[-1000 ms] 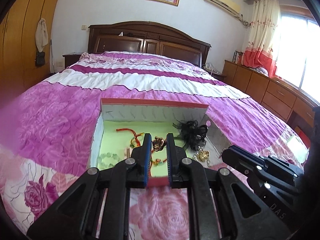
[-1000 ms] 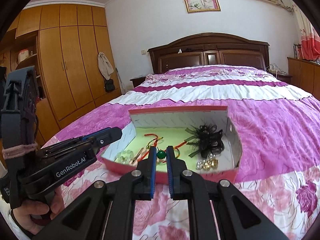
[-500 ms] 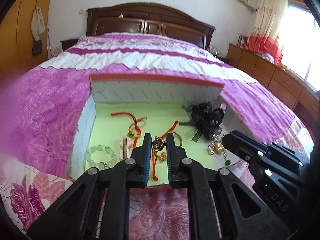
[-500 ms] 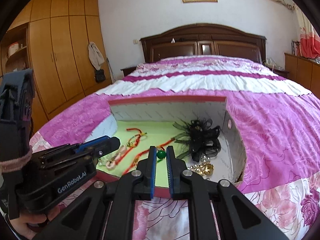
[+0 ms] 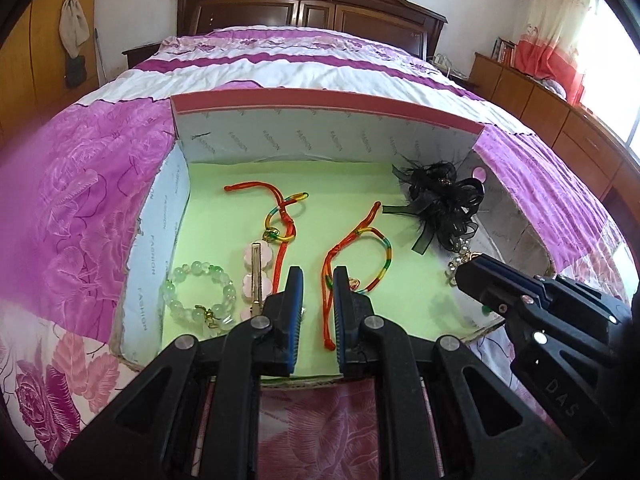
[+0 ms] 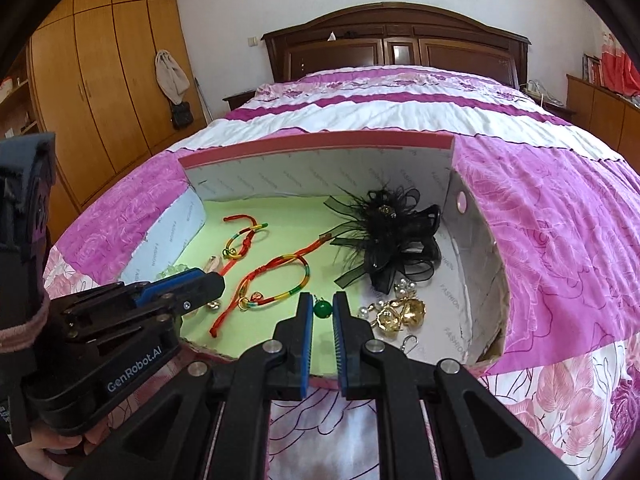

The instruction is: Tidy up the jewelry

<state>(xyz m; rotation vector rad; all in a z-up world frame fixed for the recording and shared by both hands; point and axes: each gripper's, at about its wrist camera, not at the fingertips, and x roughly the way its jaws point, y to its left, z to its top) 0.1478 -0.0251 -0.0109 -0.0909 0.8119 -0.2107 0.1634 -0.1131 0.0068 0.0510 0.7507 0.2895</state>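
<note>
Clamped narrowly on a green bead [image 6: 322,309] with the right gripper [image 6: 322,307], low over the near right part of the box [image 5: 320,136], just left of the gold earrings [image 6: 400,314]. With the left gripper [image 5: 317,312], jaws parted a little and gripping nothing, poised over the near middle of the green floor. Straddling the red tail of the rainbow cord bracelet [image 5: 386,248]: long axis near-to-far, in line with the fingers, loop just beyond the right fingertip. Nearest the left hand, so probably a straight close on that cord.
</note>
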